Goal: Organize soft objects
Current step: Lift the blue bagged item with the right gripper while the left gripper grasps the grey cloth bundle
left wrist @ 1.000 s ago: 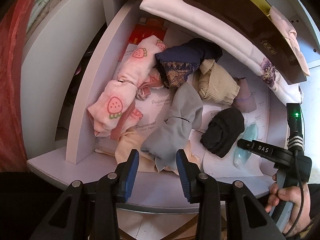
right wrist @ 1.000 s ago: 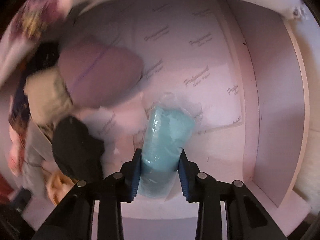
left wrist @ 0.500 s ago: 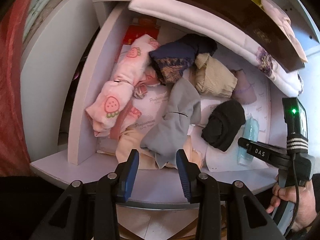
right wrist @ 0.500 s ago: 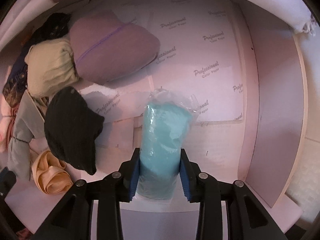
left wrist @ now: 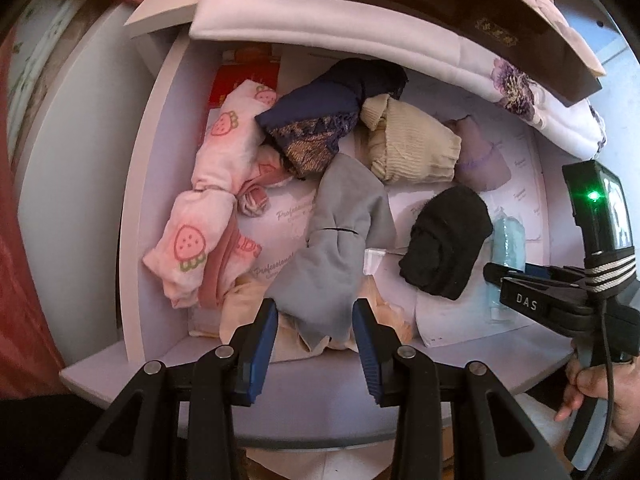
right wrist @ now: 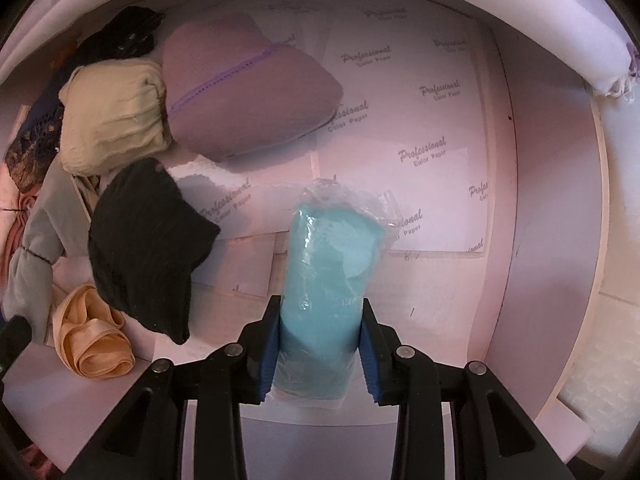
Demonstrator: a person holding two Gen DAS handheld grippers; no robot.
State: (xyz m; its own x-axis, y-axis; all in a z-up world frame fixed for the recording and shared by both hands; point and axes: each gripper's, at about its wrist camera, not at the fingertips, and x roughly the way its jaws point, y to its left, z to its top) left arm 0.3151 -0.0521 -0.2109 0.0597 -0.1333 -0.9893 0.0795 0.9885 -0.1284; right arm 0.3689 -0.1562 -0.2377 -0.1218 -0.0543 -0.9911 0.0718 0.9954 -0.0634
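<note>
The right gripper (right wrist: 320,344) pinched a turquoise roll in clear plastic wrap (right wrist: 328,276) between its blue pads (right wrist: 269,354), the roll lying lengthwise on the paper-lined shelf floor (right wrist: 420,120) near the compartment's right wall. The left gripper (left wrist: 314,340) hung with its jaws spread and empty at the shelf's front lip, a limp grey garment (left wrist: 340,240) showing between its fingertips without touching them. Just left of the turquoise roll sat a black knit bundle (right wrist: 148,248), with a peach satin fabric (right wrist: 92,344) crumpled in front of it. Behind the black bundle rested a cream ribbed roll (right wrist: 112,120) touching a mauve folded pad (right wrist: 248,92). Farther left, seen from the left wrist, lay a navy lace-trimmed piece (left wrist: 320,120) and a pink strawberry-print cloth (left wrist: 212,184) against the left wall. A white floral quilt (left wrist: 400,40) overhung the shelf above.
</note>
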